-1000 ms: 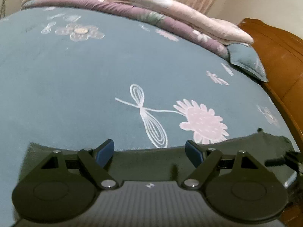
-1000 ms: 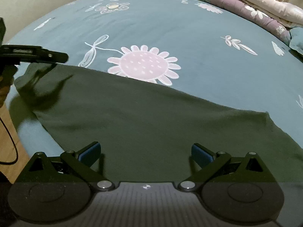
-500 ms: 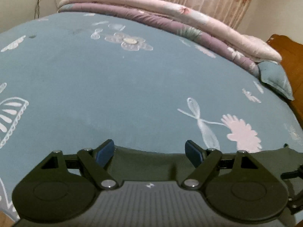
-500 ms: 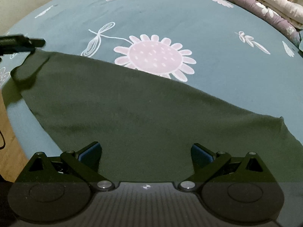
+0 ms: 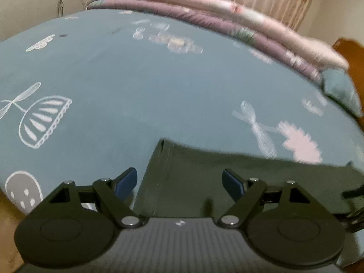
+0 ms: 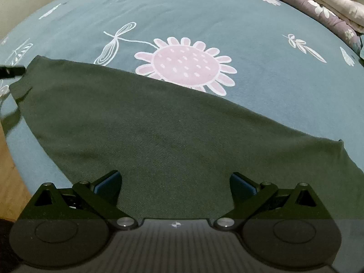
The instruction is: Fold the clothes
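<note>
A dark green garment [image 6: 163, 127] lies flat on the blue flowered bed sheet [image 6: 204, 18]. In the left wrist view its left end [image 5: 182, 173], with a stitched hem, sits between and just ahead of the blue pads. My left gripper [image 5: 179, 183] is open above that end, nothing pinched. My right gripper [image 6: 176, 182] hovers open over the garment's near edge, pads apart and empty. A tip of the left gripper [image 6: 11, 70] shows at the cloth's far left corner in the right wrist view.
Folded pink and purple quilts [image 5: 204, 11] are stacked along the far side of the bed. A blue pillow [image 5: 339, 86] and a wooden headboard [image 5: 350, 47] stand at the right. Wooden floor [image 6: 9, 177] shows past the bed's left edge.
The left gripper has slid left along the garment's edge, so its hemmed left end now shows between the fingers. The right gripper came slightly closer to the cloth. Both stayed open.
</note>
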`<control>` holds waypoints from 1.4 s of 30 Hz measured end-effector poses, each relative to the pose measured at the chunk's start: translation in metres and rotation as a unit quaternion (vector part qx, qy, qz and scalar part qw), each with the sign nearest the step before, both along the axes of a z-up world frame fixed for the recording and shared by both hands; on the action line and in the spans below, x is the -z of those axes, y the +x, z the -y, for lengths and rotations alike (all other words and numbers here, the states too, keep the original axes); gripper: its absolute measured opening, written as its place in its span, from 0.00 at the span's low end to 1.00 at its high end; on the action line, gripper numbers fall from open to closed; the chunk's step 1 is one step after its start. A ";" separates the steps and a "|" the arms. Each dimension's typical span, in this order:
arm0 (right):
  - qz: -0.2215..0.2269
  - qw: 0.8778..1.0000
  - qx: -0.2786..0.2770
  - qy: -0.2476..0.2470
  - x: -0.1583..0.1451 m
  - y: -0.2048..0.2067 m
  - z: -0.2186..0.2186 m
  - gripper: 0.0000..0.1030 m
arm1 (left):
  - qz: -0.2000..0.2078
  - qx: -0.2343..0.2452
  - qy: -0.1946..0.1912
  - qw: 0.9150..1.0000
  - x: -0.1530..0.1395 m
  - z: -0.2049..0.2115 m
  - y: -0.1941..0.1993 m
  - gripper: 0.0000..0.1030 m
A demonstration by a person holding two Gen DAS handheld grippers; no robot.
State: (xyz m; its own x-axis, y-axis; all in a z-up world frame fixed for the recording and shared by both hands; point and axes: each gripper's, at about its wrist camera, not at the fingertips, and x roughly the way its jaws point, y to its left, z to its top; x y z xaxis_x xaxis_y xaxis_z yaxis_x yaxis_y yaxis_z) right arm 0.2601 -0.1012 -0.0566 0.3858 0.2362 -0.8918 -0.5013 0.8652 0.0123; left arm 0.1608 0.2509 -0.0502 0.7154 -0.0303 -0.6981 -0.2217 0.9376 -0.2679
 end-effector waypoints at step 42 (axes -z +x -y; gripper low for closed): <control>0.012 1.000 0.015 0.007 -0.007 -0.007 -0.006 1.00 | -0.013 0.230 -0.062 0.971 0.006 0.079 0.030 0.81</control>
State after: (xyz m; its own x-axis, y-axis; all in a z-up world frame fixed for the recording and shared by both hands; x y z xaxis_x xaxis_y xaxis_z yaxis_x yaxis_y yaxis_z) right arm 0.2536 -0.0951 -0.0494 0.4143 0.2370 -0.8787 -0.4746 0.8801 0.0136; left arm 0.1912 0.1718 -0.0566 0.5879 -0.4271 -0.6870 0.2051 0.9002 -0.3842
